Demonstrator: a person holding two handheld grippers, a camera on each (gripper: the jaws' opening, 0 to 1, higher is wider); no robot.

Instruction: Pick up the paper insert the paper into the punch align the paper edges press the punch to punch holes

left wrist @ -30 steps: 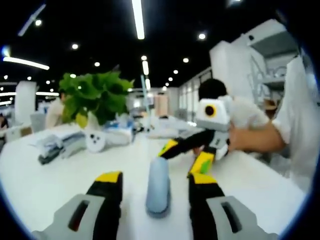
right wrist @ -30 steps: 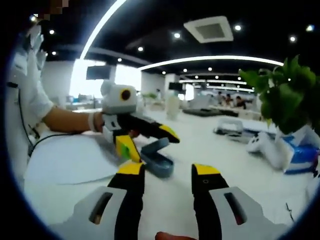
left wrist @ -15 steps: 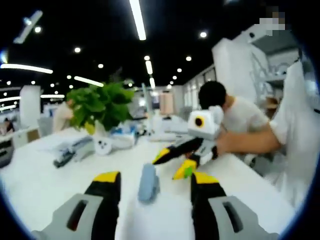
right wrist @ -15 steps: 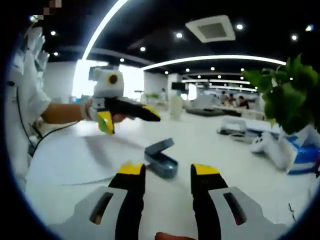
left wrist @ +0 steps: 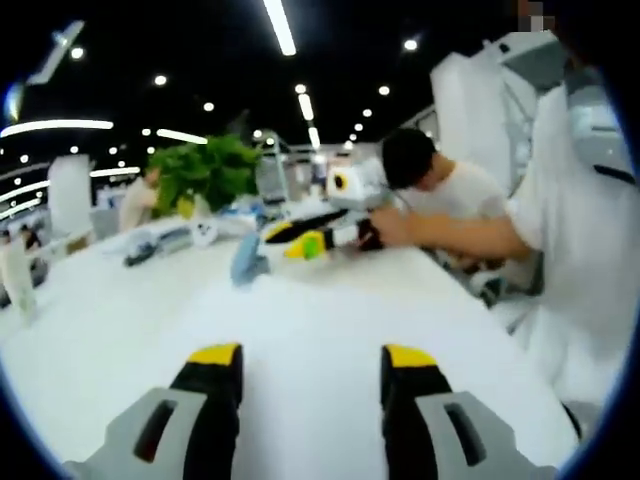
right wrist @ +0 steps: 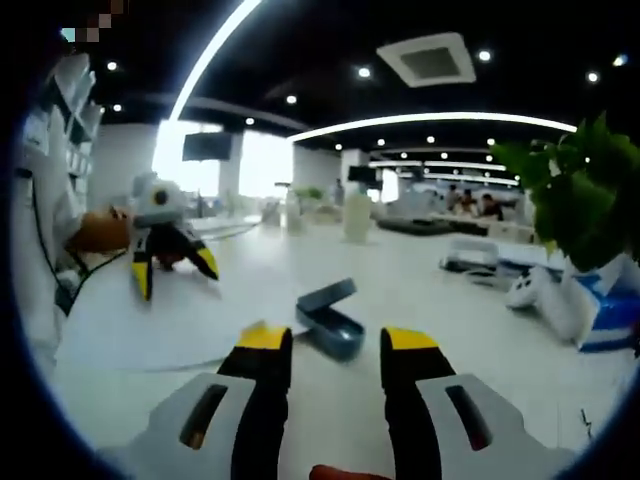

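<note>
Punch (right wrist: pixel 331 320): blue-grey, it sits on the white tabletop (right wrist: pixel 400 290) just above my right gripper's (right wrist: pixel 333 350) yellow tips at centre frame, lever raised and mouth gaping, which I read as ready to take a sheet. In the left gripper view it is a small blue shape (left wrist: pixel 246 262) at middle left, well apart from my left gripper (left wrist: pixel 312 358).

Paper: a white sheet (right wrist: pixel 150 325) lies flat at left of the right gripper view, its edge beside the punch; I judge it not yet picked up. In the left gripper view, white on white, I cannot tell its outline.

Left gripper: jaws spread wide at the bottom of its own view, nothing between them. In the right gripper view it hangs at middle left (right wrist: pixel 172 272), tips pointing down and apart, above the sheet; whether it touches the sheet I cannot tell.

Right gripper: jaws parted, gripping nothing, aimed at the punch. In the left gripper view it shows at upper centre (left wrist: pixel 296 238), held by a hand, just beside the punch.

Placement: I judge the left poised for the paper, the right waiting by the punch.
</note>
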